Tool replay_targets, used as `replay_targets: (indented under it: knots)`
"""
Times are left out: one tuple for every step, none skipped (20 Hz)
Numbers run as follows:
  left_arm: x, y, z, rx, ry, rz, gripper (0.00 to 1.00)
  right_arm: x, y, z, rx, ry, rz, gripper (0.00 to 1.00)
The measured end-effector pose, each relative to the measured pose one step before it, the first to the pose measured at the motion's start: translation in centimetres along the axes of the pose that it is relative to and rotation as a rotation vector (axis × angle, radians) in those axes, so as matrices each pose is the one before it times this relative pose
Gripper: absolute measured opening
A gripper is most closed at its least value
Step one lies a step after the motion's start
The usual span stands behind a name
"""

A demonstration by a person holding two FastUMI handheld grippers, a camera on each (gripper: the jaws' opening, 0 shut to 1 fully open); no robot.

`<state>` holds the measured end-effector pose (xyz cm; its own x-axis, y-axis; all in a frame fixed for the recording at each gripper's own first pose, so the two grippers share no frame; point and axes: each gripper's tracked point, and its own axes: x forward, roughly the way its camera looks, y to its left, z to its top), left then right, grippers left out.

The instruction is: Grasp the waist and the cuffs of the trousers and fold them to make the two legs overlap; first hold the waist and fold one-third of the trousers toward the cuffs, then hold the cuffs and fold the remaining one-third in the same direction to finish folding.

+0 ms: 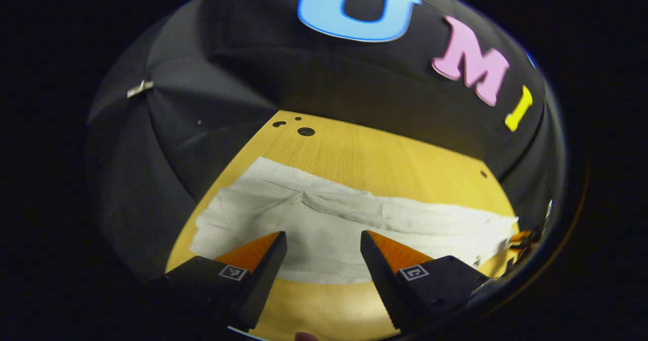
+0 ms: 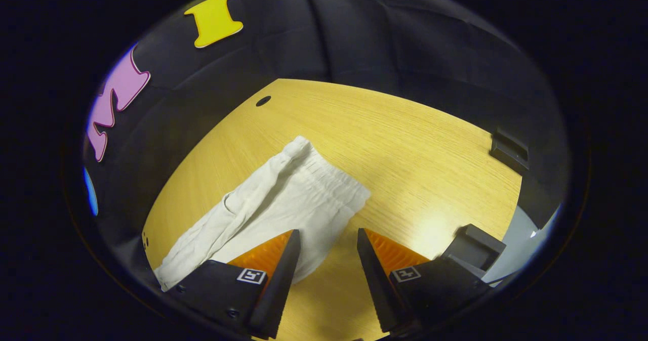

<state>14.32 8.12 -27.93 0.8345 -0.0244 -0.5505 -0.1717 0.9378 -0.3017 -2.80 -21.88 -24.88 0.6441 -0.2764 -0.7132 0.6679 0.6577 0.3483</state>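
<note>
White cloth trousers (image 1: 329,224) lie flat on a yellow wood bench (image 1: 385,159). No words can be read on the trousers. Small square black-and-white marks sit on the gripper bodies, but they spell nothing.

In the left gripper view, the trousers stretch across the bench from 9 o'clock to 3 o'clock, with soft creases running along them. The left gripper (image 1: 324,252) hangs above the near edge of the cloth. Its fingers (image 1: 377,257) are wide apart and hold nothing. I cannot tell if they touch the cloth.

In the right gripper view, the gathered waist (image 2: 324,174) of the trousers points toward 1 o'clock and the legs run off toward 8 o'clock. The right gripper (image 2: 326,252) is near the waist end. Its fingers (image 2: 283,265) are spread apart with nothing between them but bench and a bit of cloth. One finger is over the cloth and the other is over bare wood.

Round dark holes (image 1: 306,131) sit in the bench at the far edge. A black block (image 2: 510,151) sits at the bench rim at 3 o'clock in the right gripper view. Black cloth walls (image 2: 405,42) stand all around the bench.
</note>
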Motion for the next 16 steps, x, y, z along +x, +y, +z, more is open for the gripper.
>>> replay_targets:
  knots:
    - [0.032, 0.147, -0.631, -0.03963, 0.01484, 0.00241, 0.93, 0.489, -0.072, 0.213, -0.00357, -0.00045, -0.00912, 0.75]
    - [0.028, 0.334, -0.309, -0.01928, 0.01758, 0.00731, 0.94, 0.494, 0.015, 0.322, -0.00321, 0.00011, -0.00659, 0.75]
    - [0.288, 0.687, -0.462, -0.00875, 0.01273, 0.01482, 0.94, 0.494, 0.038, 0.241, -0.00112, 0.00047, -0.00601, 0.75]
    - [0.032, 0.594, -0.216, -0.01252, 0.00687, 0.01051, 0.94, 0.396, 0.028, 0.178, 0.00380, 0.00279, -0.00756, 0.75]
    - [0.065, 0.322, -0.271, -0.02371, 0.00623, 0.00487, 0.94, 0.289, 0.077, -0.109, 0.00679, 0.00371, -0.00609, 0.75]
    - [0.172, 0.417, -0.150, -0.02904, 0.00949, 0.00171, 0.94, 0.333, 0.029, 0.407, 0.01199, -0.01462, -0.00452, 0.75]
    - [0.245, 0.596, -0.163, -0.02283, 0.01414, 0.00970, 0.94, 0.268, 0.092, -0.067, 0.01282, 0.00432, -0.00448, 0.75]
    - [0.210, 0.740, -0.225, -0.01763, 0.01166, 0.01489, 0.94, 0.484, -0.173, 0.045, 0.01127, -0.00106, -0.01345, 0.75]
    - [0.342, 0.769, -0.419, -0.01319, 0.01253, 0.01639, 0.94, 0.035, -0.029, 0.194, 0.00613, 0.00226, -0.00854, 0.71]
    - [0.146, 0.721, -0.464, -0.01228, 0.01199, 0.01293, 0.94, 0.359, -0.088, -0.099, 0.00710, 0.01098, 0.01099, 0.53]
    - [0.179, 0.537, -0.502, -0.01866, 0.01308, 0.01261, 0.94, 0.084, 0.343, -0.186, 0.00823, 0.00864, 0.02053, 0.41]
    - [0.040, 0.451, -0.618, -0.02831, 0.02065, 0.00628, 0.94, 0.109, -0.124, 0.164, 0.00151, -0.01128, -0.00185, 0.20]
    - [0.013, 0.141, -0.822, -0.03691, 0.02135, -0.00117, 0.94, -0.258, 0.163, -0.051, -0.00849, -0.00498, 0.00532, 0.13]
    - [-0.111, -0.075, -0.840, -0.04522, 0.02407, -0.01707, 0.94, -0.145, -0.010, -0.018, -0.01873, -0.00332, 0.00085, 0.13]
    - [-0.036, 0.031, -0.874, -0.03797, 0.02180, -0.00889, 0.88, -0.136, 0.023, -0.033, -0.01114, 0.00212, -0.00060, 0.13]
    - [0.088, 0.411, -0.566, -0.02688, 0.01508, 0.00434, 0.88, -0.016, 0.037, 0.087, 0.00460, 0.00130, 0.00144, 0.13]
